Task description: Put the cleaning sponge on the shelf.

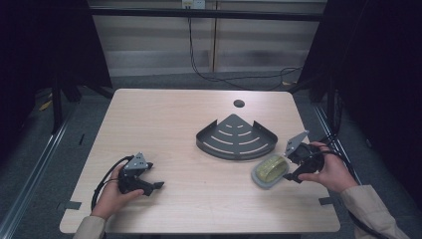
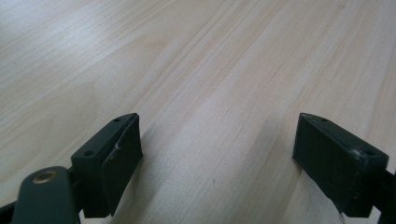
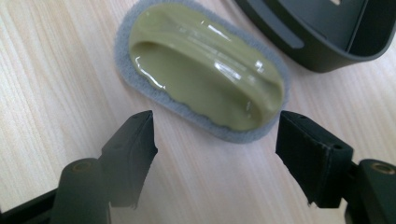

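Yellow-green plastic forms the handle of the scrubbing pad, which sits on a grey felt-like base and lies flat on the wooden table. In the high view the scrubbing pad rests near the table's right edge, just in front of the dark metal corner shelf and close to it without clear contact.

Right gripper: I hold it low over the table with its jaws spread apart, nothing between them. In the right gripper view the near end of the pad lies just beyond the jaw tips, roughly centred on the gap. The right-hand jaw tip stands just beside the pad's grey rim; I cannot tell whether it touches. The wall of the corner shelf shows at the upper right of that view. In the high view my right hand grips the tool at the table's right edge, and the right gripper points toward the pad.

Left gripper: jaws spread apart, empty, with bare wood grain between and beyond them. In the high view the left gripper rests low at the front left of the table, well apart from the pad and the shelf, held by my left hand.
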`<state>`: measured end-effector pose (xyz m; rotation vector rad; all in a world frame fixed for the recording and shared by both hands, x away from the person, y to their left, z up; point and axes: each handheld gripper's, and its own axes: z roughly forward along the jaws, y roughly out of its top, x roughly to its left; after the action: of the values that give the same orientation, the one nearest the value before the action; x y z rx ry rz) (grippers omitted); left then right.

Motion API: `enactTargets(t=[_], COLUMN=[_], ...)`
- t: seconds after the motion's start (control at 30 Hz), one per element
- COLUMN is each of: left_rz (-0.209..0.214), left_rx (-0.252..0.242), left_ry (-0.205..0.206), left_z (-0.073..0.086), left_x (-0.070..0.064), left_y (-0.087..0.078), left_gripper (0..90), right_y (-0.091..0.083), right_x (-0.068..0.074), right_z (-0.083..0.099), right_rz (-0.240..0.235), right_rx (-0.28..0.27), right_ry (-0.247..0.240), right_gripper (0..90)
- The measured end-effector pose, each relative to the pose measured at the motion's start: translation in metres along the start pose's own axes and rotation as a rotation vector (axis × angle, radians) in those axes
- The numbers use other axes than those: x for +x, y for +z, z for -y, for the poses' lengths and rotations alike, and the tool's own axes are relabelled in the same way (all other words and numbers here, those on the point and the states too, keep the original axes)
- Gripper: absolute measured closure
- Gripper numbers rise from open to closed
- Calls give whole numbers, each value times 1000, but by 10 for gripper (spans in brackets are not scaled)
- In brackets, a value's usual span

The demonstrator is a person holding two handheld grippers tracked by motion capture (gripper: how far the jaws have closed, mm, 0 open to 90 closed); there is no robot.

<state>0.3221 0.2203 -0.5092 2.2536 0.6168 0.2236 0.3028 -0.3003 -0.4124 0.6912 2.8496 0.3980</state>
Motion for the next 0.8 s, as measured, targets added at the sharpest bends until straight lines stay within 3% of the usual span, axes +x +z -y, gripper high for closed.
enactTargets(t=[0.33,0.7,0.73,0.8], left_rz=[0,8,7,9], left_rx=[2,-3,-7,-7], left_ry=[-1,-7,-7,-9], left_z=[0,0,0,0], left_x=[0,1,1,1], left_y=[0,0,0,0], left_gripper=[149,148,148,148], right_y=[4,27,29,32], right_x=[-13,-10,-9,-9], right_z=[-29,-45,-46,-47], right_rz=[8,-71,-62,-73], right_rx=[65,111,113,123], right_ry=[-71,-138,-154,-157], right_gripper=[279,277,275,312])
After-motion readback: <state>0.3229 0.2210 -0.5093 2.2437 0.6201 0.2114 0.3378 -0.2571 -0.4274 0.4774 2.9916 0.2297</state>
